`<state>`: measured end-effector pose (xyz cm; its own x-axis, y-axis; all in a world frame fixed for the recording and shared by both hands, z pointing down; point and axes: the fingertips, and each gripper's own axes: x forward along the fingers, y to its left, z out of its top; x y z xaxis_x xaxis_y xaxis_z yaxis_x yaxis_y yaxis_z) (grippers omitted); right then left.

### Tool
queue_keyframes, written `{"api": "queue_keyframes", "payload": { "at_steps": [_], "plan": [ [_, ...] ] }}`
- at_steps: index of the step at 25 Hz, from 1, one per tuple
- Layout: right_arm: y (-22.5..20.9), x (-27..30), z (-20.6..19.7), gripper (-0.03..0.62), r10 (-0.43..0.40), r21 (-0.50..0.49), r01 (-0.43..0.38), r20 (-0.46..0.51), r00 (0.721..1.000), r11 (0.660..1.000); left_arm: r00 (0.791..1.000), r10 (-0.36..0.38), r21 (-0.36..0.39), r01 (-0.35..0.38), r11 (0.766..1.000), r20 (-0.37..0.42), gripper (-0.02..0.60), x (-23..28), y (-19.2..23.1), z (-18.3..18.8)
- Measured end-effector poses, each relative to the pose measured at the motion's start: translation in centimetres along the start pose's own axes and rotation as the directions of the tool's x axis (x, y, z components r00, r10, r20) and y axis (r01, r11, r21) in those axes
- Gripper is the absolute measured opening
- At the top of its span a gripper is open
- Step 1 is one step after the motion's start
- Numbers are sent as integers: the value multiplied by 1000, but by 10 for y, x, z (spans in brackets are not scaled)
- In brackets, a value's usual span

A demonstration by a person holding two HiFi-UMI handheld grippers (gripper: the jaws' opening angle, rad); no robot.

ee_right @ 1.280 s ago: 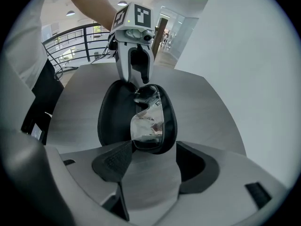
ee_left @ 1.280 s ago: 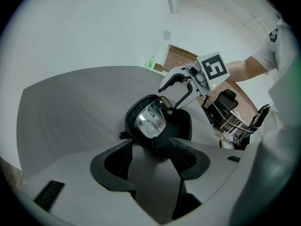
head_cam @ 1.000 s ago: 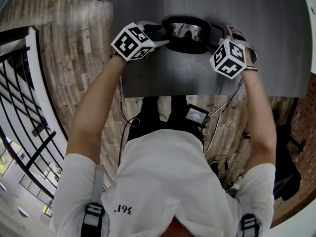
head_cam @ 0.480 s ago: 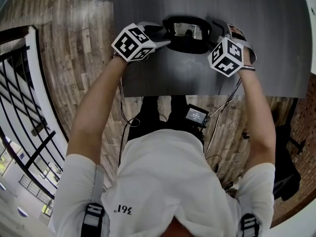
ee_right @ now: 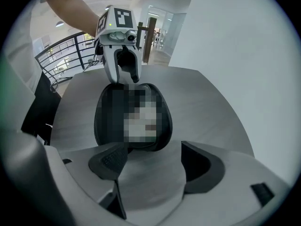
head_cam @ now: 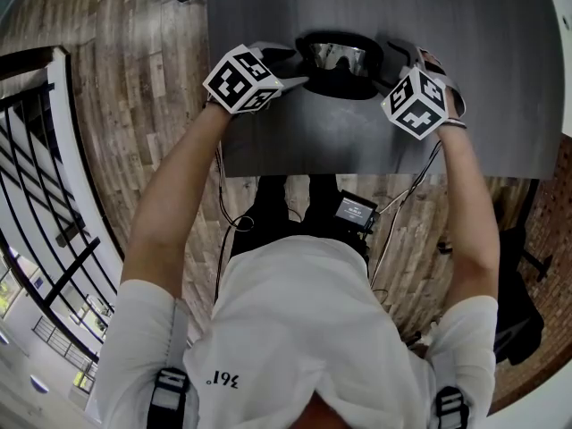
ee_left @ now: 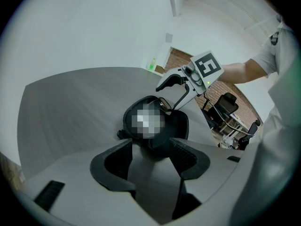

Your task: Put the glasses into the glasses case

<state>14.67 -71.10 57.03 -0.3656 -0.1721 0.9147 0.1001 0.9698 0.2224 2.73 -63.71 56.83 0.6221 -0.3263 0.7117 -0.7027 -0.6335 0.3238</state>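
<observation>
Black glasses case point(head_cam: 340, 86) lies upper centre; my left fingers point(ee_left: 186, 155) gape empty, my right fingers point(ee_right: 203, 166) are opening, also empty.

Table point(head_cam: 483, 105) bare rightward, far side — glasses case point(head_cam: 344, 86) central

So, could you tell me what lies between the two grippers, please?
The open case holding the glasses lies between the left gripper and right gripper; the head view shows it.

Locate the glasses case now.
Head view, top centre: the glasses case sits on the grey table between the left gripper and the right gripper, whose empty jaws are opening.
</observation>
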Motion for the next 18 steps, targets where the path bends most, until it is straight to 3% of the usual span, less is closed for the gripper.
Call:
{"api": "queue_keyframes", "payload": {
  "at_steps": [9,18],
  "plan": [
    [-3,2,-1,344,-6,35,6,-11,1000,999,1000,-1,-4,1,1000,3,256,-2,-3,-1],
    [2,1,0,345,24,-73,-29,-64,998,997,1000,3,-3,-3,1000,3,256,-3,-7,0]
  ]
}}
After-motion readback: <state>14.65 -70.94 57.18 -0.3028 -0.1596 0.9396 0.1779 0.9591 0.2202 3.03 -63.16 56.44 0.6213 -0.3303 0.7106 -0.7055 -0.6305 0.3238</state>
